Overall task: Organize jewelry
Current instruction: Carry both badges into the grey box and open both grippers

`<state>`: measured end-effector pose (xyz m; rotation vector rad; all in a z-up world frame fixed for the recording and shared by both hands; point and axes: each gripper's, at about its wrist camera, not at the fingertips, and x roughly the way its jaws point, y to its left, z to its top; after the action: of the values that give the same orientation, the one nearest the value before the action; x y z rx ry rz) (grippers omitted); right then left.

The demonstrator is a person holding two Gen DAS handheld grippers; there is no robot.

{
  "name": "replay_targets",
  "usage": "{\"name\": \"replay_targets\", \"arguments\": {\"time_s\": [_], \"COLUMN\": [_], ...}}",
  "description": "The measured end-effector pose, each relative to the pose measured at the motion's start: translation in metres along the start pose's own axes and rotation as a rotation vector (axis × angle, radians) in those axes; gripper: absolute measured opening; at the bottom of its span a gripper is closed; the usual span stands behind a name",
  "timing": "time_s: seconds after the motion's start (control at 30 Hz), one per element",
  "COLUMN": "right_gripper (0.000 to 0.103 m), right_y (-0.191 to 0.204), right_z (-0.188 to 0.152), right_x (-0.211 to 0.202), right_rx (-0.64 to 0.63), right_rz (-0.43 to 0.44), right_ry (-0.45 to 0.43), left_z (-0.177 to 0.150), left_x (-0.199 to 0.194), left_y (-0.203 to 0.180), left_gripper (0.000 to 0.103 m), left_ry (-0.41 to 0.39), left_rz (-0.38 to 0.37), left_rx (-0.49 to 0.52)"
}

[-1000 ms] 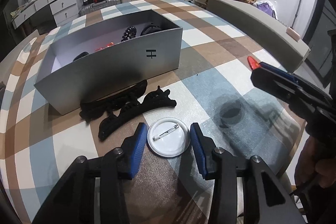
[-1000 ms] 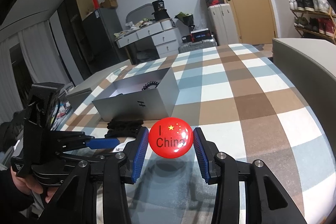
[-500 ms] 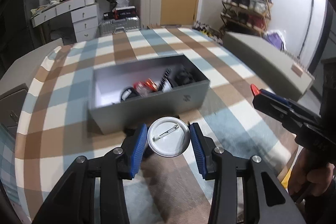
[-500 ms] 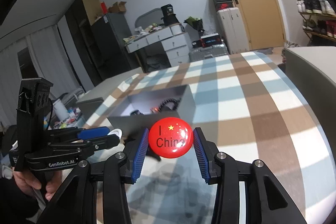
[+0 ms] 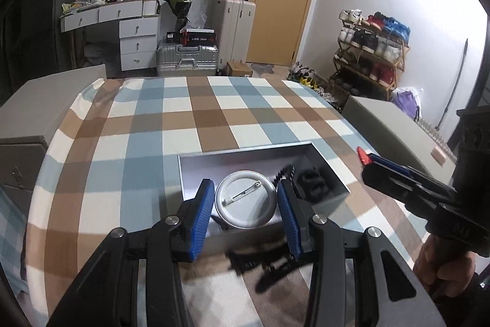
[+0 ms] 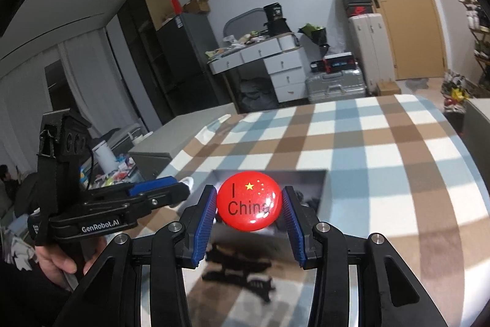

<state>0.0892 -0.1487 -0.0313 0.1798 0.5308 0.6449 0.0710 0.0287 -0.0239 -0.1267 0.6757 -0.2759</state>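
Badges sat in both tools. The left gripper (image 5: 245,201) was closed on a round silver pin-back badge (image 5: 243,203) turned back-side up, its metal safety pin running across the disc, both blue ribbed pads (image 5: 200,215) pressing its rim. The right gripper (image 6: 248,206) was clamped on a round glossy red button badge (image 6: 248,201) printed with yellow stars and the dark lettering "I China", held by its edges between the blue pads (image 6: 204,218).

In both views the badges hung in the air above an open grey rectangular cardboard box (image 5: 196,170), which stood on a tablecloth checked in blue, brown and white (image 5: 171,124). Inside the box, towards its right end, lay a black beaded bracelet (image 5: 284,173) and some dark, lumpy items (image 5: 312,183) too blurred to identify. On the cloth just in front of the box, nearer the cameras, lay black toothed hair clips (image 6: 242,268), blurred in both views.

From the left wrist view the right gripper came in from the right edge with the red badge's rim (image 5: 362,156) showing at its tip, gripped by a hand (image 5: 444,262). From the right wrist view the left gripper (image 6: 171,193) showed at the left, black with white "GenRobot.AI" lettering, a hand (image 6: 58,256) round its handle.
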Motion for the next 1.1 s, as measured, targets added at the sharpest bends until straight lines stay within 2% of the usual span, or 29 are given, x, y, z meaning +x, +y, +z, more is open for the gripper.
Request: {"name": "replay_targets", "arguments": {"time_s": [0.4, 0.7, 1.1], "right_gripper": [0.042, 0.042, 0.043], "right_y": [-0.004, -0.019, -0.027], "right_z": [0.019, 0.018, 0.015], "right_x": [0.063, 0.072, 0.087], "right_rx": [-0.018, 0.031, 0.037], "right_rz": [0.022, 0.012, -0.015], "right_ry": [0.092, 0.099, 0.154], "left_z": [0.007, 0.010, 0.012], "left_x": [0.028, 0.042, 0.053], "left_y": [0.017, 0.016, 0.017], "left_gripper": [0.037, 0.037, 0.037], "left_ry": [0.027, 0.064, 0.089], "left_rz": [-0.076, -0.101, -0.122], "left_rx": [-0.029, -0.035, -0.037]}}
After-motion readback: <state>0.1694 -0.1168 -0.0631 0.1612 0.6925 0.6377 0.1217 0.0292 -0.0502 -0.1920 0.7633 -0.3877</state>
